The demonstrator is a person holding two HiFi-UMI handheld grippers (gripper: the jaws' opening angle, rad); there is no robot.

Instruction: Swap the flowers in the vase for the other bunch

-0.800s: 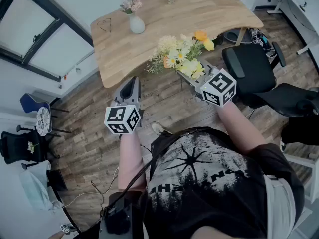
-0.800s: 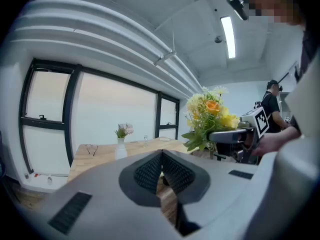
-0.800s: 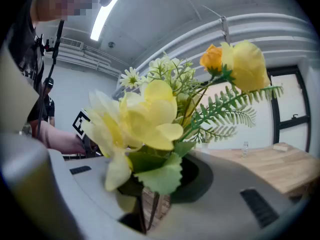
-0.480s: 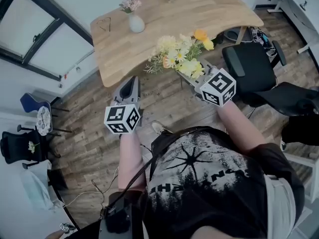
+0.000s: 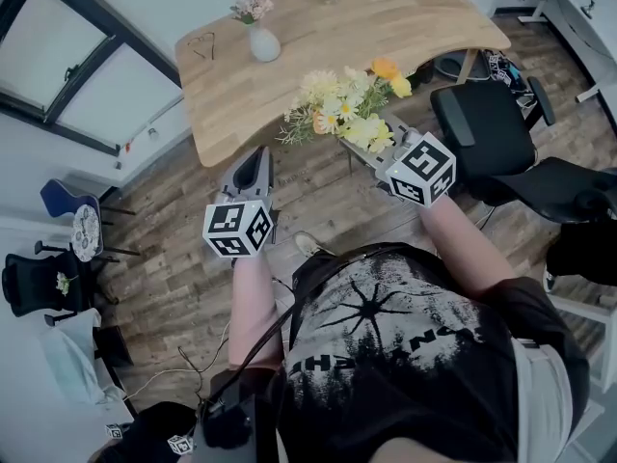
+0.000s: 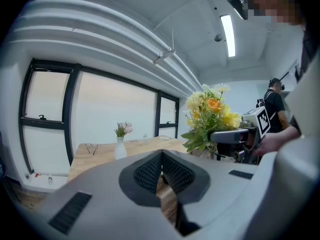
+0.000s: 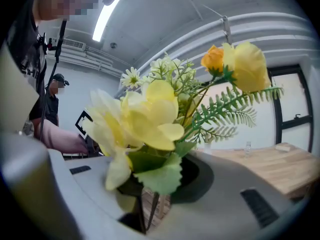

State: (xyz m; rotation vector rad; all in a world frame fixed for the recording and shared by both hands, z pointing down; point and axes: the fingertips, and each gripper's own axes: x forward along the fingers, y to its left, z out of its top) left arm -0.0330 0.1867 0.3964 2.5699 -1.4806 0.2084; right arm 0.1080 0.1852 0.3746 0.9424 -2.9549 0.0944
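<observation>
Yellow bunch [image 5: 349, 109] of ruffled petals and fern fronds sits clenched in right tool [image 7: 150, 204]; left tool [image 6: 161, 170] clamped, ribbed pads [image 6: 146, 174] touching.

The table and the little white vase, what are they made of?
The table looks like light wood with a matt finish: plank strips and grain show. The vase looks like white ceramic, smooth and opaque, but it is too small to be sure.

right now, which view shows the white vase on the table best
The head view: the vase stands unblocked on the table, pink flowers in it. The left gripper view shows it small, side-on. The right gripper view misses it; the yellow bunch fills it.
</observation>
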